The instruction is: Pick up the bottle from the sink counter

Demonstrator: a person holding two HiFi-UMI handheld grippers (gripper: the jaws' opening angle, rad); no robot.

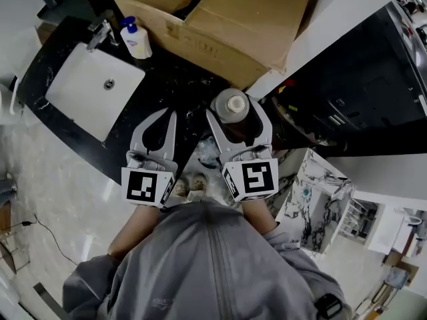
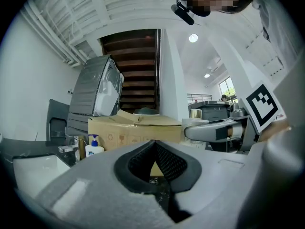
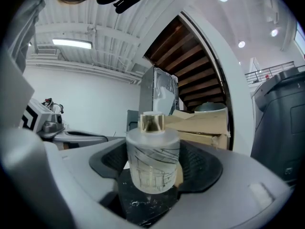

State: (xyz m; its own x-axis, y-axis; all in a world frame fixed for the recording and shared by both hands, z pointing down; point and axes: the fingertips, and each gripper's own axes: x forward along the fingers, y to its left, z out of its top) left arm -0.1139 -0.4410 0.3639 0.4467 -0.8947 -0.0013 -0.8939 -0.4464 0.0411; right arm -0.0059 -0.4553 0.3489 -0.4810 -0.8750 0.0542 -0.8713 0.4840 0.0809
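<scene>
A frosted glass bottle (image 1: 231,105) (image 3: 152,161) with a gold cap stands upright at the right end of the black marble sink counter (image 1: 167,79). My right gripper (image 1: 234,113) (image 3: 155,173) is shut on the bottle, with a jaw pressed against each side. The bottle's base looks level with the counter top. My left gripper (image 1: 169,117) (image 2: 153,144) hovers just left of it over the counter's front edge. It is shut and holds nothing.
A white sink (image 1: 93,89) with a faucet (image 1: 100,32) lies at the counter's left. A white pump bottle (image 1: 137,40) (image 2: 94,147) stands behind it. Large cardboard boxes (image 1: 227,19) (image 2: 138,128) fill the back of the counter. A white wall edge (image 1: 320,39) rises right of the bottle.
</scene>
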